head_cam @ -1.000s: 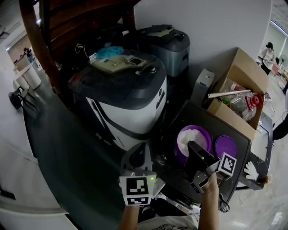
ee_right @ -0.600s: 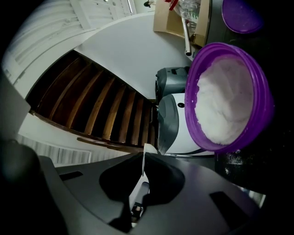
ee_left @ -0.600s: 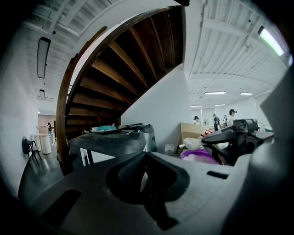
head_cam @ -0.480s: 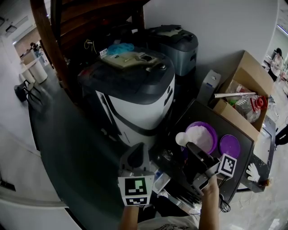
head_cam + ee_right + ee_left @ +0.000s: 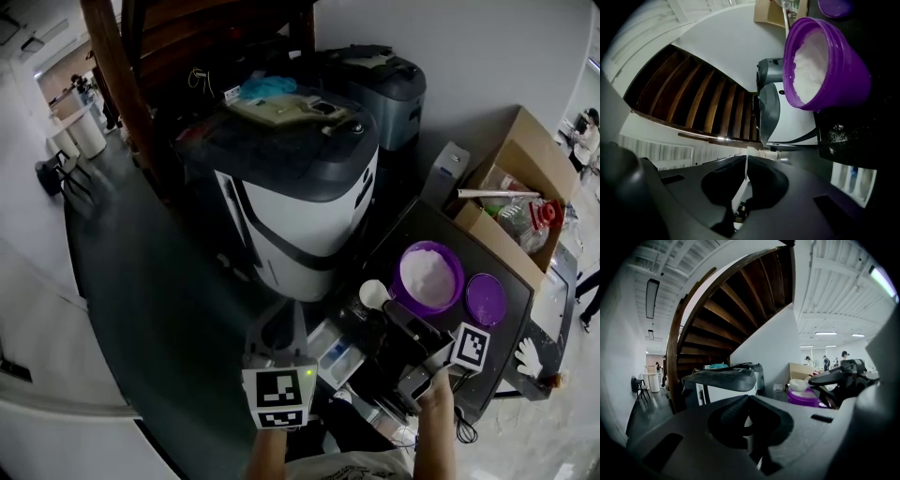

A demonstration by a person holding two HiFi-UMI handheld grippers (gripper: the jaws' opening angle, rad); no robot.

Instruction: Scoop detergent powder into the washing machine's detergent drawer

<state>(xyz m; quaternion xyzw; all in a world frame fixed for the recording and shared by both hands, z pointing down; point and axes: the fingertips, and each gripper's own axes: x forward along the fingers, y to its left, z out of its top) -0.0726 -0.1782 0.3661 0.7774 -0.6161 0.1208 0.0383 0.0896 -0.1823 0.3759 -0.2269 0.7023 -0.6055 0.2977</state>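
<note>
Wooden stairs are curving over a white washing machine, and a dark table is standing against the machine's right side. The right gripper is pinching the thin white handle of a scoop, with its jaws pressed on the handle. The scoop is hanging heaped with powder at the table's left edge, just beside the purple tub. The tub's lid is lying toward the right edge. The detergent drawer is standing open beside the left edge, toward the near corner, apart from the scoop. The left gripper is hovering near it, jaws pressed together on nothing. Judged step: carrying the load across to the drawer. The scoop should be travelling level and slowly, then lowering close over one compartment before tipping, since loose grains are lying spilled on the table.
</note>
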